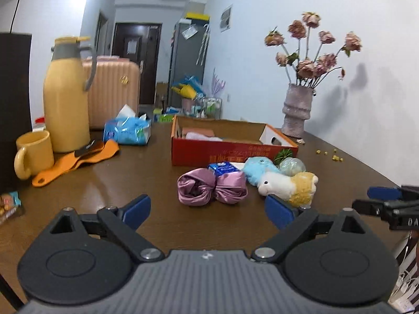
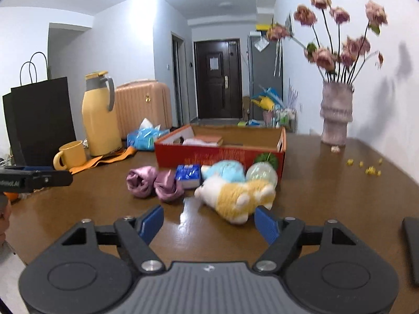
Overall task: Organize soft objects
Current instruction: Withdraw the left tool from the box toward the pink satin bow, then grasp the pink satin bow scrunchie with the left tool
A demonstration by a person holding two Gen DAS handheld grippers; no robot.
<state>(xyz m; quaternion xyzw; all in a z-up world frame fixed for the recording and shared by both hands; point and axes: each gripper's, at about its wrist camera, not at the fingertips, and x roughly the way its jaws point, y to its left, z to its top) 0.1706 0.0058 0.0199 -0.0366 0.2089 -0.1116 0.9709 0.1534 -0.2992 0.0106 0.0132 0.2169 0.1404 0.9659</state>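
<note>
Both claws spread, empty: left claw [image 1: 208, 210], right claw [image 2: 209, 222]. Plush sheep [image 2: 235, 196], pink satin bundle [image 1: 212, 189], blue plush [image 1: 259, 170] lie on counter [image 1: 131, 178] before red box [image 1: 230, 151]; thermos [image 1: 66, 96], mug [image 1: 34, 149] left

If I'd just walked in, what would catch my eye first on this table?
Probably the huddle of soft toys mid-table: a white-and-yellow plush animal lying on its side beside a shiny purple satin bundle, just in front of a red cardboard box. At the far right, by the wall, stands a vase of dried pink roses.
</note>
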